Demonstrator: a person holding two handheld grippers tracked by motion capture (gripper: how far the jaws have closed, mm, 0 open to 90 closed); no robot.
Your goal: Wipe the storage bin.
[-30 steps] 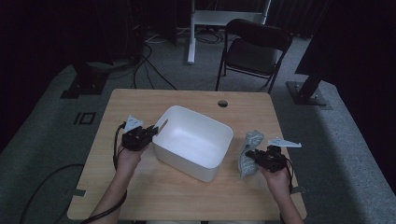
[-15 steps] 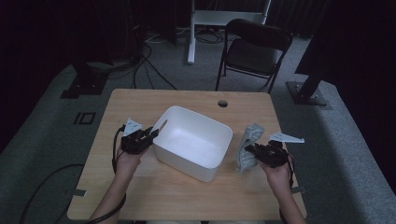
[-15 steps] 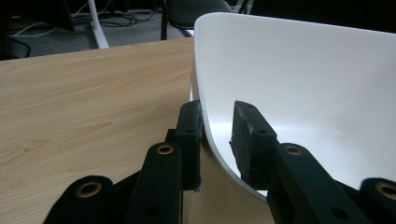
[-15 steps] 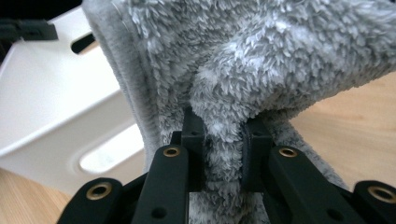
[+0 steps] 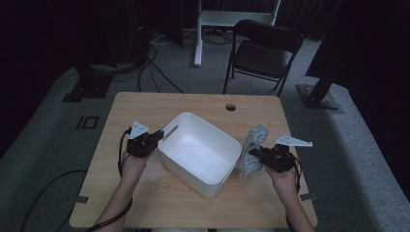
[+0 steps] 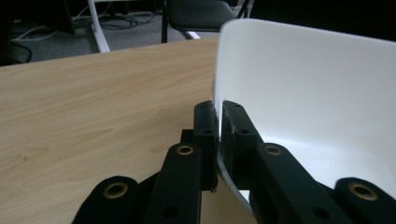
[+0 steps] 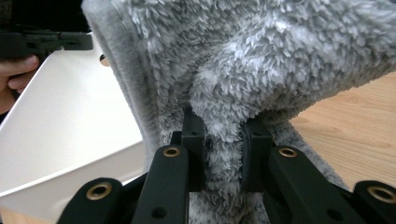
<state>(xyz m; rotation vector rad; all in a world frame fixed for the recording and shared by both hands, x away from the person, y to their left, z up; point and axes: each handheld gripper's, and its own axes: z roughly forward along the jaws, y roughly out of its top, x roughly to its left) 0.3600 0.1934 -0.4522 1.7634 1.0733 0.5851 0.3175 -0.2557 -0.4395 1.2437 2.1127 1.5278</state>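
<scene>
Gripping a grey fleece cloth (image 5: 253, 151) w/ my right gripper (image 5: 257, 155), jaws pinched on a fold of pile, I hold it just right of the white bin (image 5: 199, 152) at table centre. Cloth hangs bunched, long axis running away from me & slightly right, far end toward the table's back edge; in the right gripper view the cloth (image 7: 243, 70) drapes over both jaws, bin wall (image 7: 70, 135) close on the left. Can't tell if the cloth's lower end touches the tabletop.

My left gripper (image 5: 153, 141) is clamped on the bin's left rim; left gripper view shows the jaws pressed either side of the thin white wall (image 6: 299, 93), one inside, one outside.

Bin sits skewed to the table (image 5: 159, 203), long axis diagonal, near corner pointing at me, slot handle at its far-left end. Bare wood on all sides: wide strip at back w/ a round cable hole (image 5: 230, 107), open room front-left & right of the cloth, which lies near the right edge.

Beyond the table: folding chair (image 5: 263, 53), white desk frame (image 5: 212, 21), cables on grey floor. Bin's right wall stands between cloth & bin interior.
</scene>
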